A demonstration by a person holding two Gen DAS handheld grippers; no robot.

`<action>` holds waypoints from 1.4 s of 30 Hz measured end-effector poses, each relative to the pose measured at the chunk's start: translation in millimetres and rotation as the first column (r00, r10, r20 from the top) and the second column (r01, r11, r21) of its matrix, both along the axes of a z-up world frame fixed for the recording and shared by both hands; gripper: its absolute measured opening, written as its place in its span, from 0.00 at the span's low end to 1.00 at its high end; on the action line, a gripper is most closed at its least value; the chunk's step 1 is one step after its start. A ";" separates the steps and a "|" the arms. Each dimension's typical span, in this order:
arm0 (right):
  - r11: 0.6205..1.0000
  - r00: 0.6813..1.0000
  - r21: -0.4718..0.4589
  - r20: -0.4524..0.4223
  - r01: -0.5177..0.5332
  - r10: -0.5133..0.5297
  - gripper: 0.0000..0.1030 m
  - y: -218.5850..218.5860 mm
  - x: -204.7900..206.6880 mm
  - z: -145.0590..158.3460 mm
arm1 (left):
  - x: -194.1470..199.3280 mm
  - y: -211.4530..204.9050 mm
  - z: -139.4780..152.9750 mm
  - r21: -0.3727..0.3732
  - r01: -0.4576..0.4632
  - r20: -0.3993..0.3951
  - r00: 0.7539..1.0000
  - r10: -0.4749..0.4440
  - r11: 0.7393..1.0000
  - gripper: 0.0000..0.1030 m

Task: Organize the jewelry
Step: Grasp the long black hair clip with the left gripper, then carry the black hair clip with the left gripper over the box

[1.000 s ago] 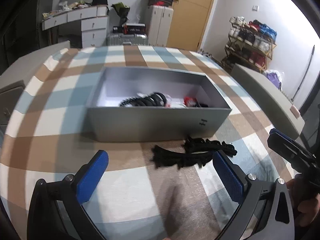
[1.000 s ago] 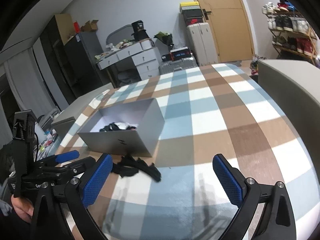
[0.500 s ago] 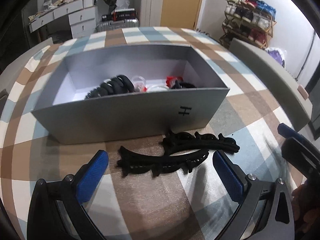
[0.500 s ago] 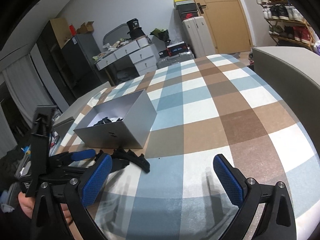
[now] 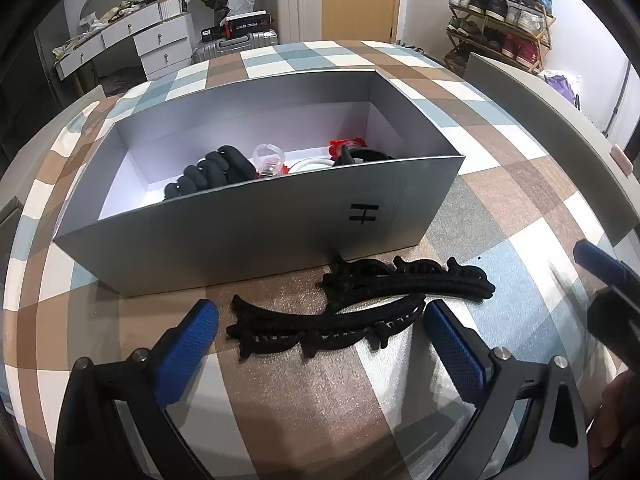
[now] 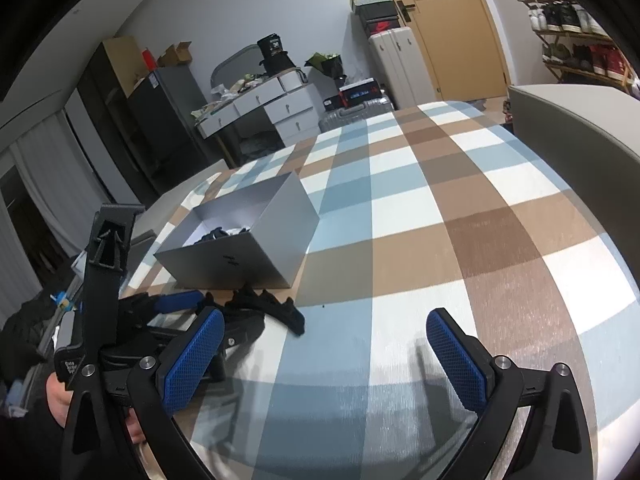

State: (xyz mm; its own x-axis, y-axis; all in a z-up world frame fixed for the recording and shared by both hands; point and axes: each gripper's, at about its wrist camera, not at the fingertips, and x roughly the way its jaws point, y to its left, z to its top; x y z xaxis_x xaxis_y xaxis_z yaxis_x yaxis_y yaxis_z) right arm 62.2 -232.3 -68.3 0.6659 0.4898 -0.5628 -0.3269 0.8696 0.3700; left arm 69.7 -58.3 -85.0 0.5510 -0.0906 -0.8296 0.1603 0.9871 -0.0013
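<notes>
Two black toothed hair clips lie crossed on the checked tablecloth in front of a grey box (image 5: 256, 228). The nearer clip (image 5: 320, 330) sits between the fingers of my open left gripper (image 5: 320, 336). The second clip (image 5: 412, 280) lies just behind it, toward the right. The box holds a black spiral hair tie (image 5: 212, 172), a clear ring-shaped piece (image 5: 269, 157) and red and white items. My right gripper (image 6: 320, 344) is open and empty over bare cloth, to the right of the clips (image 6: 276, 308) and box (image 6: 240, 252).
The right gripper's blue tip (image 5: 600, 260) shows at the left wrist view's right edge. The left gripper's body (image 6: 120, 320) fills the lower left of the right wrist view. A grey padded edge (image 5: 560, 120) borders the table on the right.
My left gripper has moved forward and down toward the box, so the nearer clip now lies between its fingers. My right gripper has shifted a little, still open.
</notes>
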 end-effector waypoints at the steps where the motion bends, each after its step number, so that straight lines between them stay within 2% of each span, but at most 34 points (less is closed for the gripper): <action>1: 1.000 1.000 -0.001 -0.003 -0.001 0.001 0.99 0.0 -0.4 -0.5 | -1.0 0.8 0.7 -0.001 0.001 0.002 1.000 -0.001 1.000 0.93; 2: 1.000 1.000 -0.003 -0.006 0.000 0.000 0.99 0.1 -1.0 -1.1 | -2.7 2.0 2.3 -0.004 0.002 0.006 1.000 -0.002 1.000 0.87; 6: 1.000 1.000 -0.010 -0.018 0.004 -0.004 0.99 0.8 -1.4 -1.6 | -3.3 4.0 3.4 -0.018 0.020 0.008 1.000 -0.020 1.000 0.87; 11: 1.000 0.999 -0.020 -0.031 0.012 -0.012 0.99 5.0 0.1 1.0 | -8.2 15.7 8.4 -0.084 0.013 0.010 1.000 -0.012 0.996 0.87; 23: 0.998 0.989 -0.059 -0.146 -0.015 0.007 0.99 49.5 19.9 -5.8 | -39.5 65.2 32.5 -0.102 -0.053 0.149 0.987 0.068 0.993 0.87; 25: 0.997 0.987 -0.073 -0.161 -0.022 0.010 0.99 59.5 23.5 -7.5 | -41.5 72.8 34.0 -0.092 -0.068 0.165 0.983 0.083 0.993 0.87; 30: 0.994 0.983 -0.108 -0.185 -0.001 -0.019 0.99 79.2 35.3 -10.2 | -46.3 98.1 36.7 -0.124 -0.104 0.185 0.975 0.126 0.987 0.87; 37: 0.979 0.980 -0.200 -0.184 0.044 -0.081 0.99 110.0 43.8 -12.1 | -49.8 118.1 36.3 -0.169 -0.109 0.193 0.971 0.141 0.980 0.87; 42: 0.935 0.982 -0.350 -0.148 0.058 -0.117 0.99 132.0 45.9 -16.8 | -48.6 127.2 34.0 -0.195 -0.113 0.191 0.970 0.150 0.974 0.87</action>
